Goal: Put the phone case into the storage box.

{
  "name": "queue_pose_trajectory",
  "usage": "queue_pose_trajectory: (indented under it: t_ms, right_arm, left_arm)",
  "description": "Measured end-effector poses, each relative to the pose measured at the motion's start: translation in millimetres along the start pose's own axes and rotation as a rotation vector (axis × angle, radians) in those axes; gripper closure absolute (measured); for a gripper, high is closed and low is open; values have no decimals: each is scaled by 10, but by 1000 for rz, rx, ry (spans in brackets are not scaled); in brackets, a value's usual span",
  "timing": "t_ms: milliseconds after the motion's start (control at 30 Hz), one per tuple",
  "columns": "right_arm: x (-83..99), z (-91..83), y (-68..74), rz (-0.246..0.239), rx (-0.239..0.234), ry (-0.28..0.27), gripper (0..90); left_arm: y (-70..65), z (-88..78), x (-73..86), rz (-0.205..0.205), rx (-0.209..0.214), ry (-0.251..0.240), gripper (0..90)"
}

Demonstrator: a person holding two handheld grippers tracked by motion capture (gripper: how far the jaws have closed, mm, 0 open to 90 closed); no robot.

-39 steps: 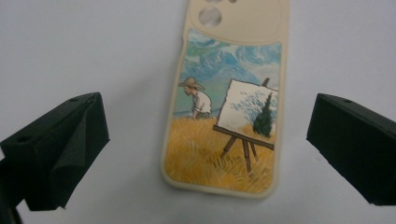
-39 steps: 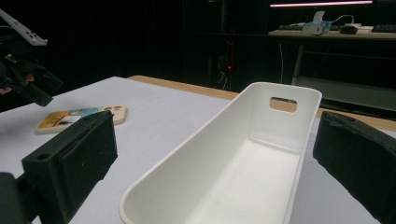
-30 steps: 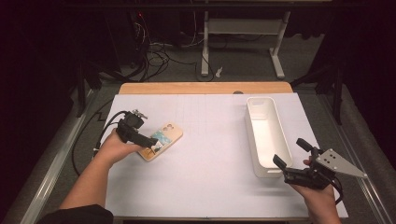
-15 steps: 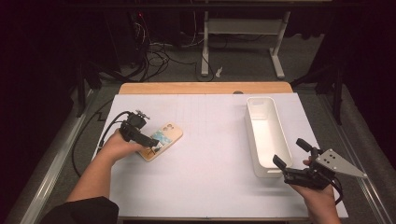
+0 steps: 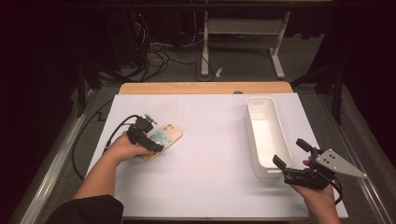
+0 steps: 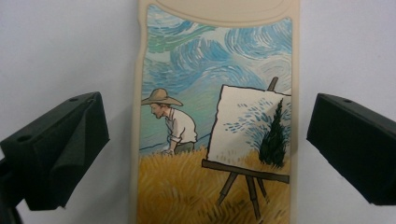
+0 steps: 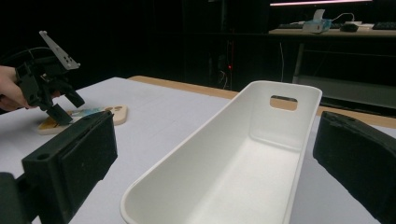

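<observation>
The left gripper (image 5: 150,142) is being held low over a phone case (image 5: 163,139) that is lying flat on the white desk (image 5: 205,140), and its fingers (image 6: 60,144) are being kept wide apart, one on either side of the case, with bare desk being seen between each finger and the case's cream edges; nothing is being gripped. In the left gripper view the phone case (image 6: 215,116) is being shown between the fingers, its printed picture of a painter in a straw hat beside an easel in a yellow field under a swirling blue sky being presented upright, with the top rim of the case lying beyond the fingertips. The right gripper (image 5: 293,156) is being held by the person's right hand (image 5: 317,196) near the desk's near right corner, its fingers (image 7: 74,158) being kept fully spread and empty. Just ahead of these fingers a long white bin (image 5: 266,135) is being faced end-on; in the right gripper view the bin (image 7: 224,163) is being seen between the two fingers, open and empty, with a handle slot in its far wall. Well off beyond the left-hand finger in that view, the other gripper (image 7: 58,105) is being seen above the phone case (image 7: 100,113).
</observation>
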State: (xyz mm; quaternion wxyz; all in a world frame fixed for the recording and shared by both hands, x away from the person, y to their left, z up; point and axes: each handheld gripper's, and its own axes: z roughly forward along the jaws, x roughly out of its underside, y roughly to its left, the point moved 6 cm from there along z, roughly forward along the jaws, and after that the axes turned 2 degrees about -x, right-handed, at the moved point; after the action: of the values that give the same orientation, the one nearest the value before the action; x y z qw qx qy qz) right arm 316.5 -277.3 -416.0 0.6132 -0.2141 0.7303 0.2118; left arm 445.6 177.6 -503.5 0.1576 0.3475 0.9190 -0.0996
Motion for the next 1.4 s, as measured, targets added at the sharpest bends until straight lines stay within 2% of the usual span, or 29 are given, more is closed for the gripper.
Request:
queue_pose_trajectory:
  t_ms: [167,267,567,733,1000,1400]
  right_arm:
    - [2,0,1,4,0,1,1]
    - [3,1,5,0,-1,1,1]
    - [1,0,4,-1,0,0,1]
    - [5,5,9,-2,0,3,1]
    - [6,6,8,1,-1,3,1]
    - [2,6,19,-5,-3,3,1]
  left_arm:
    - [-34,52,-8,15,-5,15,0]
    - [-40,96,-6,27,-36,45,0]
    - [-31,111,-10,24,-52,78,1]
    - [-9,110,-8,19,-51,90,0]
    - [-28,103,-9,52,-40,134,8]
    - [-39,102,-7,55,-40,142,47]
